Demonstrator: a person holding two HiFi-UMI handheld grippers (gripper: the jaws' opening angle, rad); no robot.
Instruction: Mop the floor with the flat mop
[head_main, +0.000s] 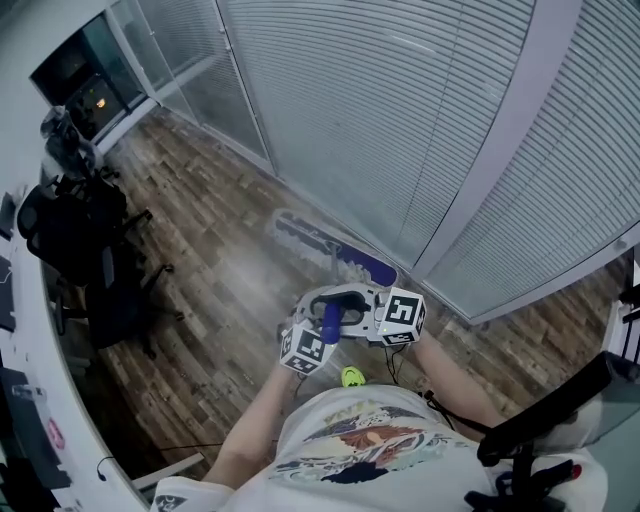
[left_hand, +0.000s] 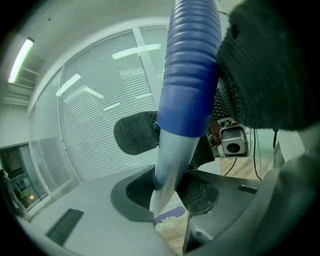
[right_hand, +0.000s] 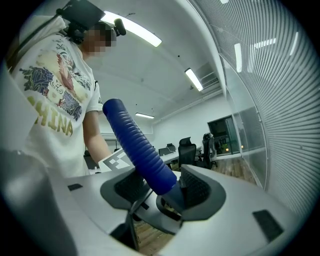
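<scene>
The flat mop (head_main: 335, 250) is lying pad-down on the wooden floor (head_main: 215, 300), close along the foot of the blinded glass wall (head_main: 400, 120). Its head is looking smeared, so a mopping stroke is probably under way. Its handle (head_main: 331, 322) is slanting up toward the person. The left tool (left_hand: 167, 192) is clamping the pale shaft just below the blue ribbed grip (left_hand: 192, 75), and the right tool (right_hand: 165, 192) is clamping that grip's lower end. The next move is calling for steady downward pressure and a pass away from the wall.
</scene>
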